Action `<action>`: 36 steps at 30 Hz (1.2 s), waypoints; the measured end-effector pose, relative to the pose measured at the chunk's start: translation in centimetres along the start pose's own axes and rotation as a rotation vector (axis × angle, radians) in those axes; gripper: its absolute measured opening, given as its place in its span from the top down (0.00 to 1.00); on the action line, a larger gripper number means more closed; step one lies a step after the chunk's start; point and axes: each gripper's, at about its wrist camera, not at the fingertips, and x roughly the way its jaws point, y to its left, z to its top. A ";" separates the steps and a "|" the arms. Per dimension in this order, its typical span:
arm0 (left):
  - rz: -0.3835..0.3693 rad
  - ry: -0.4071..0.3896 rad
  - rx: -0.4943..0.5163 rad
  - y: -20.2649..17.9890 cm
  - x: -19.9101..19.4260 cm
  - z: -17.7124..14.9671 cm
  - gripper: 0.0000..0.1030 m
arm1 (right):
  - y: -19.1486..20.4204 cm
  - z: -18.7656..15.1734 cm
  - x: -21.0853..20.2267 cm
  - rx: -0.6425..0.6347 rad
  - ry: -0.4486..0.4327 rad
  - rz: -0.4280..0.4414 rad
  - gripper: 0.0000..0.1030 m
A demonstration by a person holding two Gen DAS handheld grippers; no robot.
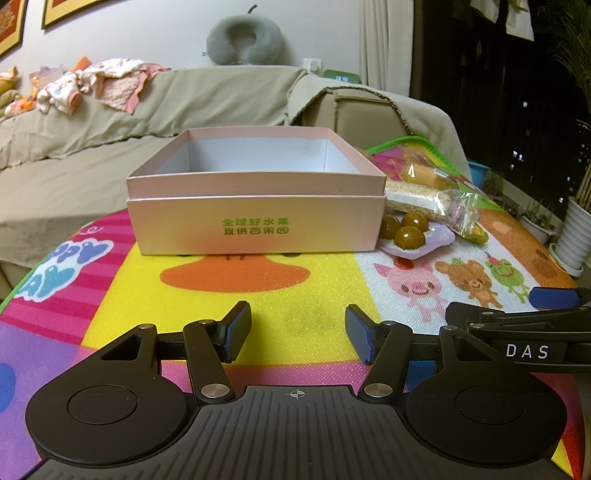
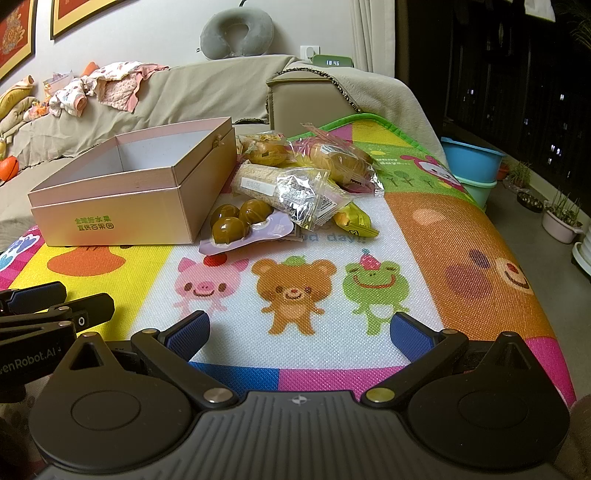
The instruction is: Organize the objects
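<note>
An open pink cardboard box (image 1: 255,218) (image 2: 122,206) with green lettering stands on the colourful play mat (image 1: 295,291) (image 2: 314,258), its inside bare. Right of it lies a heap of snacks: a purple tray of brown balls (image 1: 408,230) (image 2: 236,221), a clear bag of grain (image 1: 417,197) (image 2: 266,182), wrapped buns (image 2: 332,157) and a yellow packet (image 2: 356,219). My left gripper (image 1: 298,334) hovers open over the mat in front of the box, nothing between its fingers. My right gripper (image 2: 299,334) stands wide open over the cartoon animals, short of the snacks.
A beige covered sofa (image 1: 110,122) with baby clothes (image 2: 107,86) and a grey neck pillow (image 2: 236,31) runs behind the mat. At right are stacked blue and green tubs (image 2: 471,162), plant pots (image 2: 561,219) and dark windows. A clock (image 2: 332,62) glows at the back.
</note>
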 end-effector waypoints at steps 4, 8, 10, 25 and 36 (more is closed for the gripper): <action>-0.001 0.000 -0.001 0.0 0.0 0.0 0.40 | 0.0 0.0 0.0 0.000 0.000 0.000 0.00; 0.000 0.000 0.000 0.0 0.0 0.0 0.40 | 0.0 0.0 0.0 0.000 0.000 0.000 0.00; 0.000 0.000 0.000 0.0 0.0 0.0 0.40 | 0.0 0.0 0.0 0.000 0.000 0.000 0.00; 0.007 0.001 0.009 0.1 0.1 -0.1 0.39 | 0.0 0.0 0.0 0.000 0.000 0.000 0.00; 0.012 0.002 0.016 0.0 0.0 -0.2 0.39 | 0.1 0.0 0.0 -0.001 0.001 -0.001 0.00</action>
